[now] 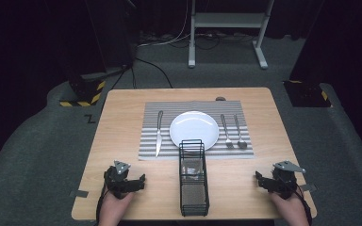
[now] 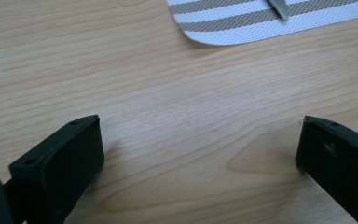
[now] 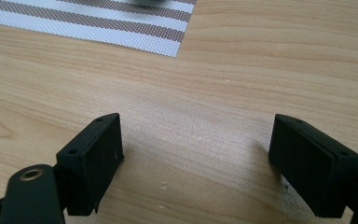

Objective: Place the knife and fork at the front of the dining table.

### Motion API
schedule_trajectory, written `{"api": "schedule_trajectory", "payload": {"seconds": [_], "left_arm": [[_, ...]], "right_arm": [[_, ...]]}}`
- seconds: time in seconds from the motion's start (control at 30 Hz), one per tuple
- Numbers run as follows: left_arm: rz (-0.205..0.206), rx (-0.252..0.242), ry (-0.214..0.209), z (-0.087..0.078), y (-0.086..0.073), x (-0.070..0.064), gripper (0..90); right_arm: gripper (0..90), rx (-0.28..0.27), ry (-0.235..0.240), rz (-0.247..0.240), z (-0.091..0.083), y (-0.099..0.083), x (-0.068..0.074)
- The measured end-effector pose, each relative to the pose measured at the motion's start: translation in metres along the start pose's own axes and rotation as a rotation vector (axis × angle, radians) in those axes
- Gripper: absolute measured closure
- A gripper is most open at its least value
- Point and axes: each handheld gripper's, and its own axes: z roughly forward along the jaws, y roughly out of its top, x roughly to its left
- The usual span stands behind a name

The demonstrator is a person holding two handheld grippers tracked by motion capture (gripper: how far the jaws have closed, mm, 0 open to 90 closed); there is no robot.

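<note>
Cutlery lies laid out on the striped placemat (image 1: pixel 195 153): a table knife (image 1: pixel 159 133) to the left of the white plate (image 1: pixel 194 128), and a fork (image 1: pixel 226 130) and a spoon (image 1: pixel 239 131) side by side to its right. The plate sits in the middle of the mat, bare. Just in front of it, on the wooden table (image 1: pixel 122 117), stands a black wire caddy (image 1: pixel 193 178), long and narrow, its far end touching or just overlapping the near edge of the mat; through the mesh I cannot tell whether anything lies inside.

Both grippers rest low at the near edge of the table, well apart from the setting. The left gripper (image 1: pixel 131 181) sits to the left of the caddy, the right gripper (image 1: pixel 267 181) to its right, each in a hand that comes up from below. In the left gripper view the jaws stand wide apart over bare wood, with a corner of the placemat and the knife's tip (image 2: pixel 278 9) ahead. In the right gripper view the jaws are likewise spread with nothing between them, a corner of the mat ahead.

By my reading, either the place is fully set and the work is finished, or clearing it into the caddy has not yet begun. Nothing is held, and every piece lies straight and untouched.
</note>
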Motion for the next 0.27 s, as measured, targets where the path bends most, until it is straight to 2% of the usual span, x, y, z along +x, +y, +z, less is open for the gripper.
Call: {"api": "schedule_trajectory", "payload": {"seconds": [0.1,0.27], "left_arm": [[0.010,0.002,-0.005,-0.0023,-0.0020,0.0045,0.7],[0.015,0.002,-0.008,-0.0026,-0.0023,0.0049,0.6]], "right_arm": [[17.5,0.000,0.000,0.000,0.0000,0.0000,0.0001],[17.4,0.000,-0.001,0.001,-0.0001,-0.0001,0.0001]]}}
